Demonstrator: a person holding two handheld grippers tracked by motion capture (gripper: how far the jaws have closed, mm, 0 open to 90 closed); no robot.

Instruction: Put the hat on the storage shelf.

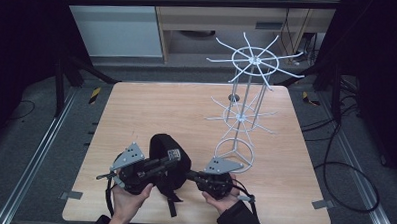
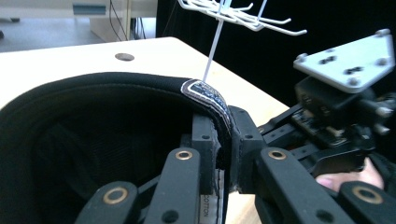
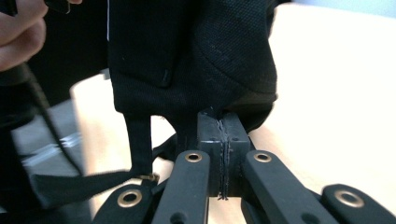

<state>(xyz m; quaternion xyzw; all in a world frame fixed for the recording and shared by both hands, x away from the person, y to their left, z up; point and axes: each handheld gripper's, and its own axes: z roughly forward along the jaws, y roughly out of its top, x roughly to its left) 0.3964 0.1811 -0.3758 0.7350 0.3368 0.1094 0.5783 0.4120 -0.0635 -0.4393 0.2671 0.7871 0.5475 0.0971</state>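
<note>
Black fabric cap w/ strap (image 1: 169,158) held up just over wooden counter (image 1: 136,115) btwn both, left hand-held gripper (image 1: 172,163) clamped on rim, right hand-held gripper (image 1: 190,176) clamped on opposite edge; white wire hook rack (image 1: 247,88) beyond, nearer right hand.

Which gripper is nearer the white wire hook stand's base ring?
Right. The right gripper sits just in front of the stand's base ring, clamped on the black cap's edge. The left gripper grips the cap's rim farther left.

Dim, dark surroundings; tabletop (image 3: 336,93) glares pale; near parts soft, slightly blurred.
</note>
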